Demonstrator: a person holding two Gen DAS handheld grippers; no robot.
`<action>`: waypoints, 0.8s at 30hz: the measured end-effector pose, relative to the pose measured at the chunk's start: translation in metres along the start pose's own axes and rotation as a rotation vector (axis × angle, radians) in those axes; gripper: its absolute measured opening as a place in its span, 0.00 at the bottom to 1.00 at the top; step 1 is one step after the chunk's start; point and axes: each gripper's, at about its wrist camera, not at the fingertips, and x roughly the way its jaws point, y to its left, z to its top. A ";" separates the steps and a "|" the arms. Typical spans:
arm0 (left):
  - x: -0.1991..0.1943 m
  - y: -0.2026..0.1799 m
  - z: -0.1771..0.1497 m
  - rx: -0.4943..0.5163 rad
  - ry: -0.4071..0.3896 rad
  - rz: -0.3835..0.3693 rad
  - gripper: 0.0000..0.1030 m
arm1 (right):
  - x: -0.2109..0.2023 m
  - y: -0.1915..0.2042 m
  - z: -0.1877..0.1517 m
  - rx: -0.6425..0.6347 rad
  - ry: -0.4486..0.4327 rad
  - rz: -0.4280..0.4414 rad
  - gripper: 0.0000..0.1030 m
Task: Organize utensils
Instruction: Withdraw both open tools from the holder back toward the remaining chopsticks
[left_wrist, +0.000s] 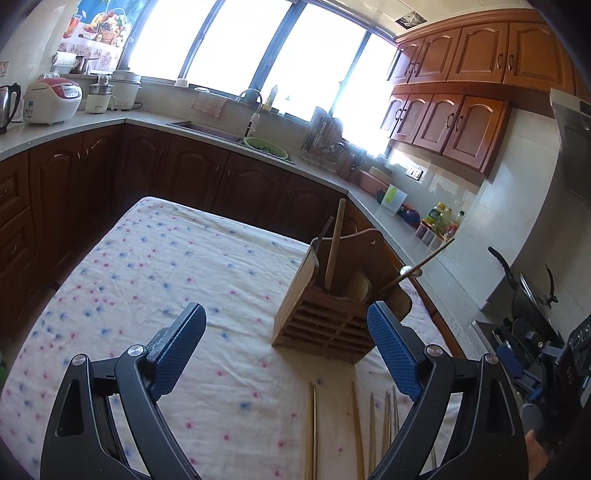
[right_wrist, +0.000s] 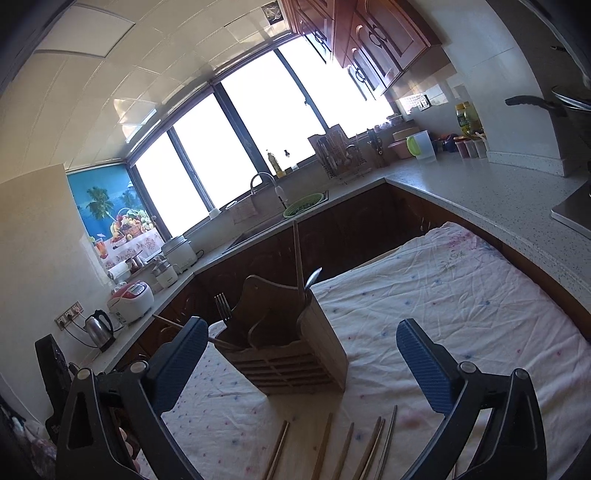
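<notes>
A wooden utensil holder (left_wrist: 325, 317) stands on the cloth-covered table (left_wrist: 166, 266); it also shows in the right wrist view (right_wrist: 288, 350). It holds a wooden handle (left_wrist: 334, 247), a spoon (left_wrist: 410, 273), a fork (right_wrist: 222, 306) and a tall stick (right_wrist: 297, 254). Several chopsticks (left_wrist: 354, 432) lie on the cloth in front of it, also in the right wrist view (right_wrist: 343, 446). My left gripper (left_wrist: 286, 314) is open and empty above the table, just before the holder. My right gripper (right_wrist: 301, 332) is open and empty, the holder between its fingers in view.
Kitchen counters (right_wrist: 498, 195) wrap around the table, with a sink (left_wrist: 210, 129), a green colander (left_wrist: 265, 147), a rice cooker (left_wrist: 51, 99), a kettle (right_wrist: 98, 326), a dish rack (right_wrist: 340, 155) and bottles (left_wrist: 441, 218). A pan (left_wrist: 528, 284) sits at the right.
</notes>
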 end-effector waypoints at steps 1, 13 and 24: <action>-0.004 0.001 -0.004 -0.002 0.006 -0.001 0.88 | -0.005 0.000 -0.005 -0.002 0.003 -0.004 1.00; -0.025 0.008 -0.054 -0.018 0.089 0.011 0.88 | -0.044 0.000 -0.063 -0.074 0.064 -0.061 1.00; -0.009 0.011 -0.089 0.003 0.199 0.057 0.88 | -0.044 -0.019 -0.093 -0.058 0.145 -0.110 1.00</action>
